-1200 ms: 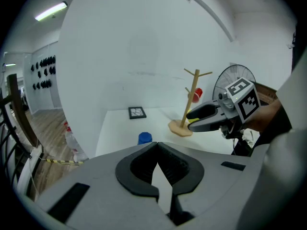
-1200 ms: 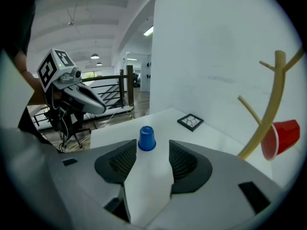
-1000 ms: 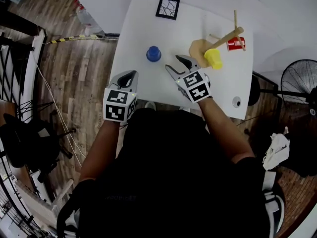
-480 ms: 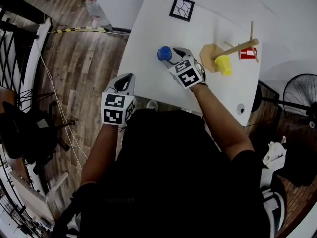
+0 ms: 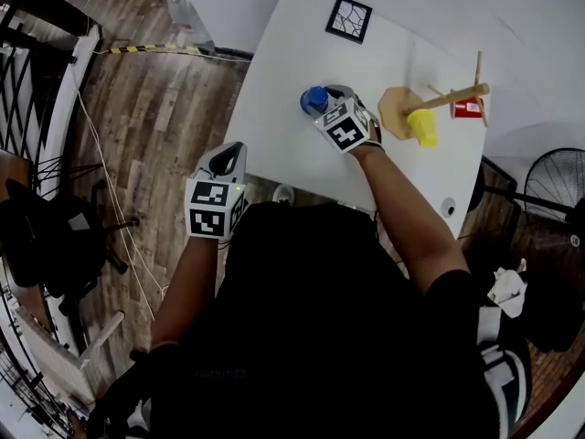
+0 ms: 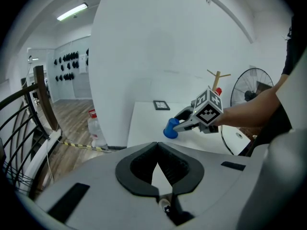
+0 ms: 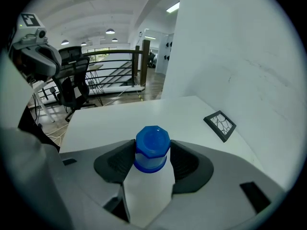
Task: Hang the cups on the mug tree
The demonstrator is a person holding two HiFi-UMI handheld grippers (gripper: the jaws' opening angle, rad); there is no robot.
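A blue cup (image 5: 313,100) stands upside down on the white table (image 5: 274,126). My right gripper (image 5: 327,96) has reached it. In the right gripper view the blue cup (image 7: 152,140) sits between the jaws of that right gripper (image 7: 152,151), which have just been opening and stand wide. The wooden mug tree (image 5: 448,97) stands at the right with a yellow cup (image 5: 421,126) and a red cup (image 5: 468,108) on its pegs. My left gripper (image 5: 229,154) hovers shut and empty beyond the table's near left edge. From the left gripper (image 6: 157,150) view I see the blue cup (image 6: 171,128).
A black-framed patterned tile (image 5: 348,18) lies at the table's far edge. A small round white object (image 5: 447,206) sits near the right front corner. A fan (image 5: 553,176) stands right of the table, a plastic bottle (image 5: 187,27) on the wood floor, railings at far left.
My right gripper moved left across the table and down to the blue cup, which now sits between its jaws. The left gripper drifted slightly back off the table's edge.
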